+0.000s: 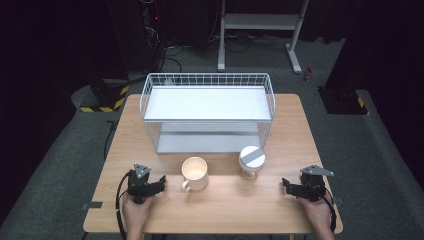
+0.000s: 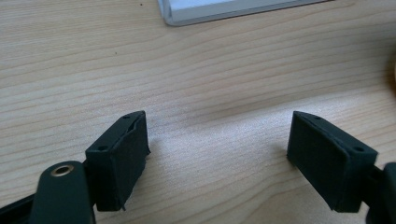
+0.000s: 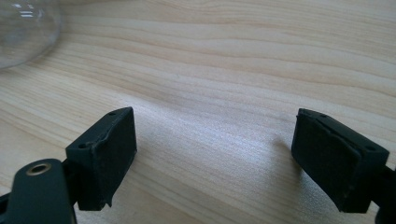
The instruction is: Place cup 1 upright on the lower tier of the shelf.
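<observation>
High view, left gripper: left gripper (image 1: 159,184) lies low over the table (image 1: 150,125) at the near left, held by a hand (image 1: 136,212); jaws point toward the mug and stand apart with nothing between them.
High view, mug: mug (image 1: 194,173) sits just beyond the left gripper's jaws, near but apart from them, its handle turned to the near side.
High view, right gripper: right gripper (image 1: 286,186) rests at the near right in the other hand (image 1: 318,215), jaws spread and aimed toward the jar.
High view, jar: jar (image 1: 251,162) with a grey lid stands ahead of the right gripper's jaws, near but not touching; the mug is on its far side from that gripper.
High view, rack: white wire rack (image 1: 207,112) stands behind mug and jar, well away from both grippers.
Left gripper view: left gripper (image 2: 217,144) has both jaws set wide over bare wood; a corner of the rack's base (image 2: 224,9) lies well ahead.
Right gripper view: right gripper (image 3: 215,149) has its jaws wide, empty wood between them; the jar's glass (image 3: 23,32) shows ahead, off toward one jaw's side.
</observation>
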{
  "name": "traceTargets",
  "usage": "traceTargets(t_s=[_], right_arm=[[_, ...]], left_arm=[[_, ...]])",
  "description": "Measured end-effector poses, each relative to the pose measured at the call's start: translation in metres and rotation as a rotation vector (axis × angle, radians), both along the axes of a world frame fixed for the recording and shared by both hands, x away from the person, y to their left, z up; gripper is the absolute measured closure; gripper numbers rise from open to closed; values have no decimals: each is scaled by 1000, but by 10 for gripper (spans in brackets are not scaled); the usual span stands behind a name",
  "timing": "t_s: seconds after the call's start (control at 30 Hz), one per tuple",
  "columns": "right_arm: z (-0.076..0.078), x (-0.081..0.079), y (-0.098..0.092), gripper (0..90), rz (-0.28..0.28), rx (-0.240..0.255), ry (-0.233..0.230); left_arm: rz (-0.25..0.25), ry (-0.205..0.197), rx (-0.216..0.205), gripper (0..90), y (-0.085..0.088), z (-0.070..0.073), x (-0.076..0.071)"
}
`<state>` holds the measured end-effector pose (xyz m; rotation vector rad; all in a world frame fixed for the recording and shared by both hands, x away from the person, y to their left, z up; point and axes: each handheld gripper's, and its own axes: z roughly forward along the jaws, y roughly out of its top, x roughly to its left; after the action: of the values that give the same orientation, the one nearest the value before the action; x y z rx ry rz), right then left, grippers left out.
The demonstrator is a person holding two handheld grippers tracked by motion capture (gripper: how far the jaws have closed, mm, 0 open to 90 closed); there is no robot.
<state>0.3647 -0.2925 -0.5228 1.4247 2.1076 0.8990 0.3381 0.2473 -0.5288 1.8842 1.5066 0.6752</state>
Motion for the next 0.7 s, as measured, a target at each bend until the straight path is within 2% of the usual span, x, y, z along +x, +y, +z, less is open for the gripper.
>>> traceTargets(t_s=[0.33,0.57,0.7], right_arm=[[3,-12,4,150,28,24,-49],[5,-21,13,154,91,20,-59],[6,-25,20,151,120,36,-60]], left_arm=[[0,2,0,205,0,0,0],[2,1,-1,202,0,0,0],[2,1,-1,202,0,0,0]])
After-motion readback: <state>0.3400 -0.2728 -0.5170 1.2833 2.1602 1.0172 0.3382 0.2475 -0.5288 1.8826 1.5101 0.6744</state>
